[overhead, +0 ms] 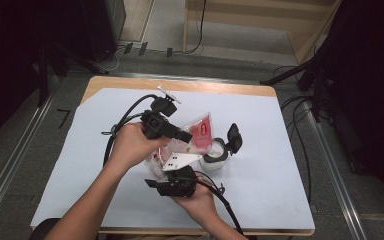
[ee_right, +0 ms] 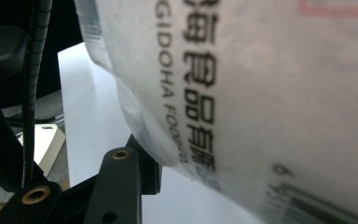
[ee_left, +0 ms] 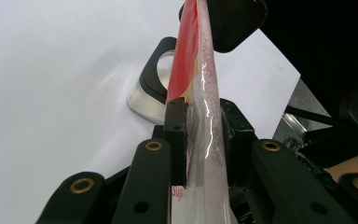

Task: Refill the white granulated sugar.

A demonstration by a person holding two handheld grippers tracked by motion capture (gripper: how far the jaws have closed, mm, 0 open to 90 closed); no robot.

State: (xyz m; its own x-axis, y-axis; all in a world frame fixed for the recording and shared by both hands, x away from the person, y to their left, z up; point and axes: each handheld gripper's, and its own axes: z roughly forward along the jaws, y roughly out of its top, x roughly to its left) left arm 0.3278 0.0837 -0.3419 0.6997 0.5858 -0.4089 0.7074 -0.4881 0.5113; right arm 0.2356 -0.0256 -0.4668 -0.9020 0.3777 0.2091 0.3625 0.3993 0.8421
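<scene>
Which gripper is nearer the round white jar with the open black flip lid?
Left. The left gripper, shut on the red-and-clear plastic pouch, sits just beside the round white jar. The right gripper sits farther off, at the pouch's lower end.

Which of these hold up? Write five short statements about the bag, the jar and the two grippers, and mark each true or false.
1. The left gripper pinches a clear plastic bag with a red label. True.
2. The small jar has its lid shut. False: its black flip lid stands open.
3. The jar holds something white. True.
4. The table is covered by a green cloth. False: a white sheet covers it, with bare wood showing at the far edge.
5. The bag lies flat on the table. False: it is held up above the sheet, next to the jar, with the right gripper close below it.
</scene>
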